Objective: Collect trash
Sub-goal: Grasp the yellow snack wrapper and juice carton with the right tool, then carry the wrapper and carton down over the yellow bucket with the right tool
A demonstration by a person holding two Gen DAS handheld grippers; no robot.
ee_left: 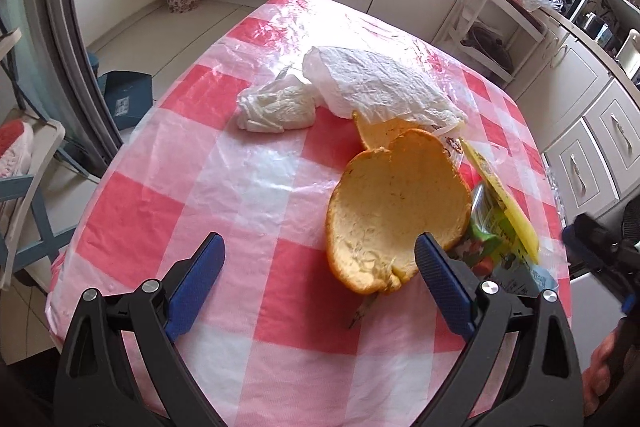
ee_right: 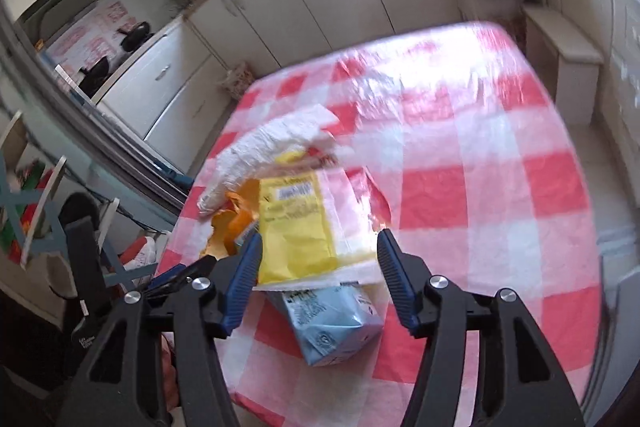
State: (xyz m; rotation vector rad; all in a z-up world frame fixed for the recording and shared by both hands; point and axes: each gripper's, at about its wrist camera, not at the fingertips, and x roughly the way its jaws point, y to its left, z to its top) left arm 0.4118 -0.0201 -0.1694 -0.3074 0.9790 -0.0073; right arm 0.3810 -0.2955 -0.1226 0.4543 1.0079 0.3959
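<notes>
Left wrist view: the left tongs [ee_left: 320, 259] gape empty, bare checked tablecloth [ee_left: 256, 187] between them; an orange peel [ee_left: 396, 207] touches the right finger. Right wrist view: the right tongs [ee_right: 320, 259] are spread over a yellow packet [ee_right: 296, 227] and blue carton [ee_right: 332, 323], near the table's front edge.

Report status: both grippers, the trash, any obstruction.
Left gripper open, empty, beside large orange peel. Right gripper open over yellow flat packet and light-blue carton. Crumpled white tissue untouched. Nothing blocking.
</notes>
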